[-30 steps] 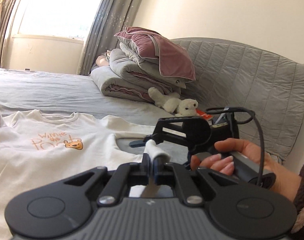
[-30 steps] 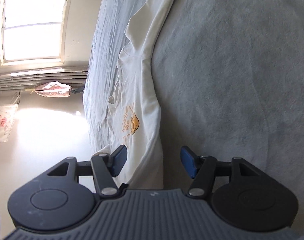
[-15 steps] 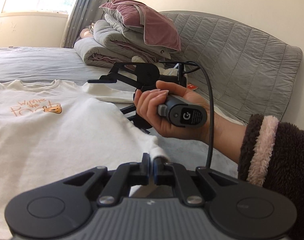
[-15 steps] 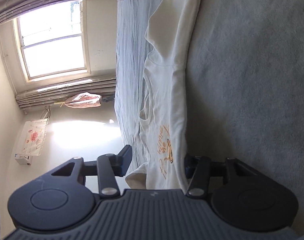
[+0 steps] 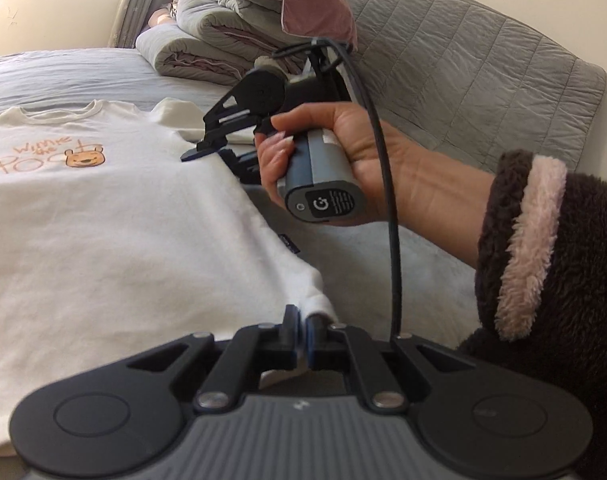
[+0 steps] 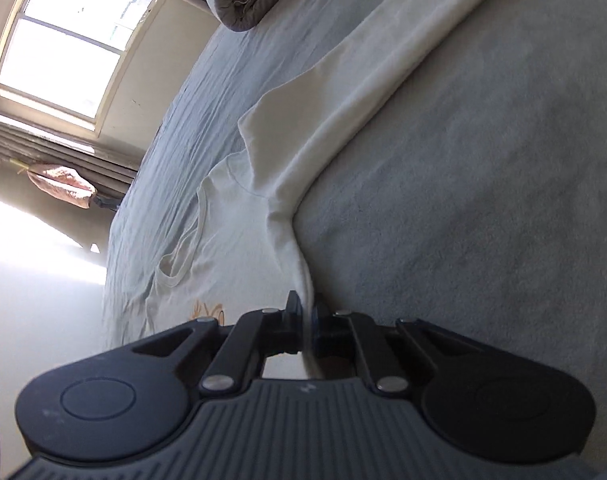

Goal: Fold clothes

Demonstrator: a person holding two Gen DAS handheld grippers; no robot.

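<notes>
- Bed [image 5: 63, 68]: grey-blue sheet, wrinkled, running to 12 o'clock in the left view; a paler fleecy blanket [image 6: 483, 160] covers the near part and fills the 3 o'clock side of the right view.
- Headboard [image 5: 483, 80]: grey, quilted in squares, at 2 o'clock; plain cream wall above it.
- Bedding [image 5: 231, 36]: folded grey quilts with a mauve pillow on top, at 12 o'clock against the headboard.
- Window [image 6: 71, 36]: bright, white-framed, grey curtains beside it, at 10 o'clock in the right view.
- Shirt [image 5: 123, 220]: white, long-sleeved, spread flat and face up on the bed from 9 to 12 o'clock, neckline far, one sleeve stretched toward the headboard.
- Print [image 5: 51, 154]: orange lettering "Winnie the Pooh" with a bear's face on the chest; a small dark tag on the side seam, unreadable.
- Left gripper [image 5: 303, 328]: fingers pinched tight on the shirt's near hem corner, at 6 o'clock.
- Right gripper [image 6: 306, 316]: jaws closing on the shirt's side edge, cloth between the pads.
- Hand [image 5: 343, 156]: wrapped round the right gripper's handle at 1 o'clock; dark fleece sleeve with pink cuff; handle end carries a white "G" mark and fine print too small to read.
</notes>
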